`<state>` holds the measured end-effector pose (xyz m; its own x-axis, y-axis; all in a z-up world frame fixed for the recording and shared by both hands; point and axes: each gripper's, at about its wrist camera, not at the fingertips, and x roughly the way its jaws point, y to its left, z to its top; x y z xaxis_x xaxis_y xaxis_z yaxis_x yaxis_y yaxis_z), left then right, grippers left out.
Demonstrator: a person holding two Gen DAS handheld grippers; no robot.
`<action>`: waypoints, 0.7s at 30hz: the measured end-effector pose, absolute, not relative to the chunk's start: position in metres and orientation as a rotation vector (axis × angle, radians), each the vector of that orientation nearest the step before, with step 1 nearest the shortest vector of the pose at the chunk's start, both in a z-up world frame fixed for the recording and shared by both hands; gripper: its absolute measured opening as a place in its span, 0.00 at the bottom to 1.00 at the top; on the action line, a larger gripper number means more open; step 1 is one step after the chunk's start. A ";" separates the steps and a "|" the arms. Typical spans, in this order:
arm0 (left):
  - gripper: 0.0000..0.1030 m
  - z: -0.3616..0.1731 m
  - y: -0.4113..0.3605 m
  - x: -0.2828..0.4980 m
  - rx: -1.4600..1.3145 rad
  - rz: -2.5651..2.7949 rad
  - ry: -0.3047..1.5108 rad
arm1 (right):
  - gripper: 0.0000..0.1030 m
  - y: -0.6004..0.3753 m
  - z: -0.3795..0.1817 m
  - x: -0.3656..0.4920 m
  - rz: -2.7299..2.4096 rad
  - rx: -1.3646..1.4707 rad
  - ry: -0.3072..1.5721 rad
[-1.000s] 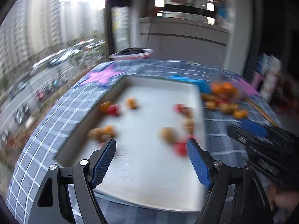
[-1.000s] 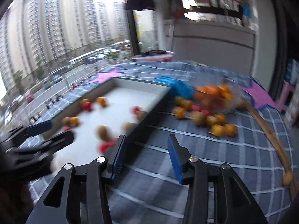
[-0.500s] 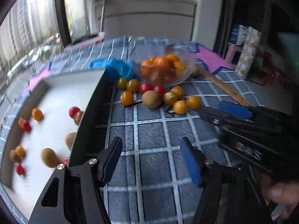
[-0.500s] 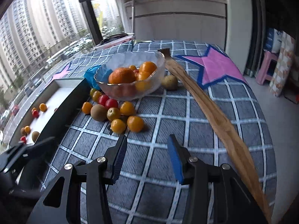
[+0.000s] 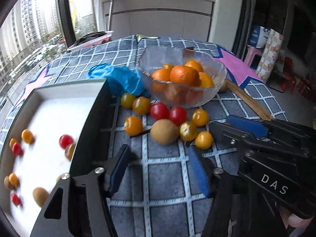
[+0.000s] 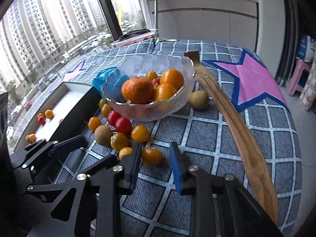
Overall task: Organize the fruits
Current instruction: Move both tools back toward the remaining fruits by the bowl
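Glass bowl — woven tablecloth

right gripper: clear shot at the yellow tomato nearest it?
Probably yes. The right gripper already has that yellow tomato between its closing fingers; nothing blocks it, though another yellow tomato sits just outside the near finger.

Daylight enters through a tall dark-framed window showing high-rise blocks and a street, beside a white cabinet, while a pink plastic stool stands on the pale floor.
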<state>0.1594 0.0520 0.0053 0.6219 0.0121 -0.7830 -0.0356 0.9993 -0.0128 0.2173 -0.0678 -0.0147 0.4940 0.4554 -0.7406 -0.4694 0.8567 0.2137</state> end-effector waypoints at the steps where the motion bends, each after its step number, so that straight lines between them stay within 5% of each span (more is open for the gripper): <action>1: 0.54 0.006 0.051 0.161 -0.021 0.014 0.899 | 0.26 -0.069 -0.015 0.219 0.571 -0.008 0.896; 21: 0.45 0.007 0.049 0.171 -0.027 -0.041 0.895 | 0.22 -0.085 -0.019 0.224 0.615 0.115 0.915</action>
<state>0.1711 0.0488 0.0066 0.6252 -0.0474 -0.7791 0.0246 0.9989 -0.0410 0.2235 -0.0847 -0.0190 0.4523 0.5437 -0.7069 -0.4491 0.8237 0.3462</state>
